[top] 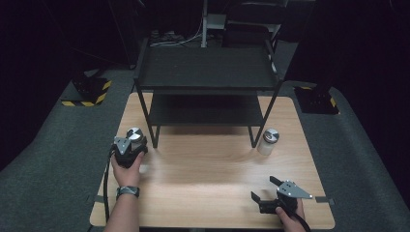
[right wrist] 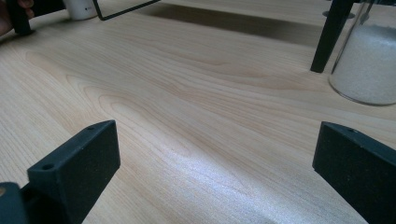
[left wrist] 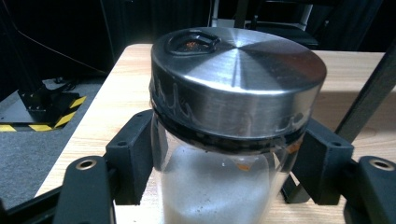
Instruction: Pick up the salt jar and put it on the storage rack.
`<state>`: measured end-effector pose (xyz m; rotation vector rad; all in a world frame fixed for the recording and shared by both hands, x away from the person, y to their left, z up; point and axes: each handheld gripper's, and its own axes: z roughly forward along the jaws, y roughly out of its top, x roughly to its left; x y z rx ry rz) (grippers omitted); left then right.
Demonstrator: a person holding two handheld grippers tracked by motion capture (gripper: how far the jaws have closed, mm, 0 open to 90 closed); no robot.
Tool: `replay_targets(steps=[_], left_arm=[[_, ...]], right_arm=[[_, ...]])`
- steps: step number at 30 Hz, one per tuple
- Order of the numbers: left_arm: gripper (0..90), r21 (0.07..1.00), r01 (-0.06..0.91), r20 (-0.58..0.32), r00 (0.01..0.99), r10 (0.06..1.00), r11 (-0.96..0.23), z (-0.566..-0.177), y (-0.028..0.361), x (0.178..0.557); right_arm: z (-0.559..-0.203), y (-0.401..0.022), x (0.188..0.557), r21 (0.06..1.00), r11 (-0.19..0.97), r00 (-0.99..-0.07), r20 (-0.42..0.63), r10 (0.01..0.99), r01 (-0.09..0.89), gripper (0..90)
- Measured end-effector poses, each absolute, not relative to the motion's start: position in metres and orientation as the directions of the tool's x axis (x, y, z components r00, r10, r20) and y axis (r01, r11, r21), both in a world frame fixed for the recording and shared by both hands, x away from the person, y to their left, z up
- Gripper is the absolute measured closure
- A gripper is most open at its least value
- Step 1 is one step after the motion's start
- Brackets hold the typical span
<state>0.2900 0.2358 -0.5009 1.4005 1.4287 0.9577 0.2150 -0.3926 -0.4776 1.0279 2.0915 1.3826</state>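
A glass jar with a steel lid stands on the wooden table near the left leg of the black shelf; it holds white grains. My left gripper is shut on this jar, its black pads pressed on the glass just under the lid. A second, like jar stands by the shelf's right leg, and its white-filled base is at the upper right in the right gripper view. My right gripper rests open near the table's front right, nothing between its pads.
A black two-level shelf stands at the back of the table. Grey carpet surrounds the table, with yellow-black striped bases at the back left and back right. One shelf leg rises beside the right jar.
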Motion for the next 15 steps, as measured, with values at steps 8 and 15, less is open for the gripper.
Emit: replay_targets(steps=[8, 15], left_arm=[[31.2, 0.954, 0.296, -0.058, 0.05, 0.997, 0.041, -0.499, 0.235, 0.281], [31.2, 0.966, 0.251, -0.072, 0.056, 0.996, 0.056, -0.487, 0.233, 0.264]], right_arm=[[-0.478, -0.393, 0.215, 0.911, 0.226, -0.633, 0.047, 0.773, 0.344, 0.4], [-0.478, -0.392, 0.214, 0.912, 0.228, -0.633, 0.044, 0.773, 0.342, 0.4]])
